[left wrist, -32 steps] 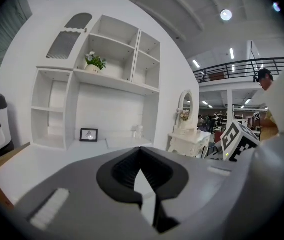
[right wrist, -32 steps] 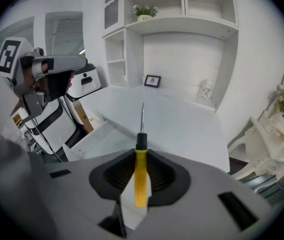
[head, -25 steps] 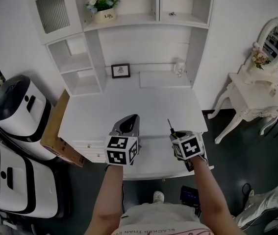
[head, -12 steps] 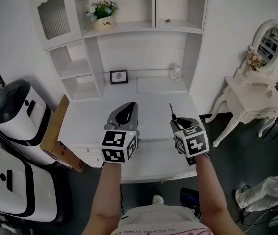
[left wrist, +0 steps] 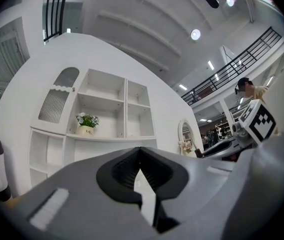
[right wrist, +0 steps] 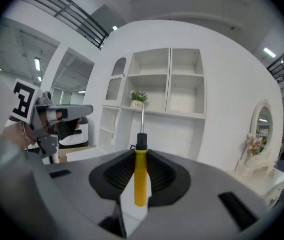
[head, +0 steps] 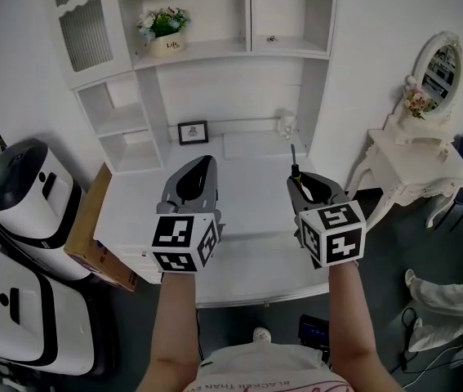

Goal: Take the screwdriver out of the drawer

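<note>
A screwdriver with a yellow handle (right wrist: 140, 180), black collar and thin metal shaft (head: 293, 155) is clamped in my right gripper (right wrist: 140, 154), shaft pointing forward past the jaw tips. In the head view this right gripper (head: 297, 180) hangs high above the right half of the white desk (head: 247, 198). Level with it on the left, my left gripper (head: 204, 162) is shut with nothing in it; in the left gripper view its jaws (left wrist: 140, 151) meet at the tips. The drawer is hidden behind the grippers and arms.
A white hutch with open shelves rises behind the desk, holding a flower pot (head: 164, 33), a small picture frame (head: 193, 131) and a figurine (head: 283, 124). A cardboard box (head: 92, 231) and white machines (head: 19, 202) stand at the left, a dressing table (head: 415, 158) at the right.
Both grippers have risen well above the desk and look larger in the head view. The screwdriver has gone up with the right gripper, still clamped.
</note>
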A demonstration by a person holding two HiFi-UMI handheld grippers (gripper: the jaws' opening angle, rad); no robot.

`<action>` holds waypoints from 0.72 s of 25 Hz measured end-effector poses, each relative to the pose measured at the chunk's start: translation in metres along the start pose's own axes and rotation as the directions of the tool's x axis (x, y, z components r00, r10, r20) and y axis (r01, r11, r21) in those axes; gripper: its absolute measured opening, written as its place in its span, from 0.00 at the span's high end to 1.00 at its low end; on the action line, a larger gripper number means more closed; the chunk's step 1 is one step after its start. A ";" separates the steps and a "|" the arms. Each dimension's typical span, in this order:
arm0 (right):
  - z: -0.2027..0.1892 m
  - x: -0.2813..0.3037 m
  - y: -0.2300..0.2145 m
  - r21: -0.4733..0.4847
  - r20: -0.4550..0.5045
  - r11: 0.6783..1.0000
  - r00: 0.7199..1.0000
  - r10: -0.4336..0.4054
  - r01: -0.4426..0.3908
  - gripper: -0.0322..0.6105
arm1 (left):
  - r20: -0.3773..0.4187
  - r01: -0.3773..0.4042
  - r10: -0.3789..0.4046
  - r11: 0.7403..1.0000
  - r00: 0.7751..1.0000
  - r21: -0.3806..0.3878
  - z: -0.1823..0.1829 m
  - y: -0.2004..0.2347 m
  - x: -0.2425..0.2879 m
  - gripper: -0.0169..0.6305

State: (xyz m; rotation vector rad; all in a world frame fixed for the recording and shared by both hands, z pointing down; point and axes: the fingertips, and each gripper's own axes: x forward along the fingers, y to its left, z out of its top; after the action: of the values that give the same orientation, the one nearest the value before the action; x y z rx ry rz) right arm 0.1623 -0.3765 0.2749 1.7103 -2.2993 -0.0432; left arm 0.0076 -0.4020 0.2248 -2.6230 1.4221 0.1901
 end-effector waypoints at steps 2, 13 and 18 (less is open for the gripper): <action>0.014 -0.008 -0.004 0.005 0.051 1.000 0.998 -0.024 0.024 0.83 | 0.020 -0.010 0.010 1.000 1.000 0.005 0.009 0.002 -0.002 0.96; 0.070 -0.039 -0.014 -0.005 0.248 0.994 0.963 -0.104 0.109 0.83 | 0.077 -0.038 0.035 0.998 0.996 0.042 0.033 0.011 -0.008 0.96; 0.069 -0.038 -0.015 -0.013 0.251 0.993 0.962 -0.108 0.115 0.83 | 0.091 -0.038 0.033 0.998 0.995 0.051 0.038 0.011 -0.007 0.96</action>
State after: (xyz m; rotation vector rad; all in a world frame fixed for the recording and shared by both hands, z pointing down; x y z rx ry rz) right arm 0.1699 -0.3549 0.1979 1.9158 -2.3568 -0.3296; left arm -0.0066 -0.3948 0.1884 -2.5146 1.4248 0.2680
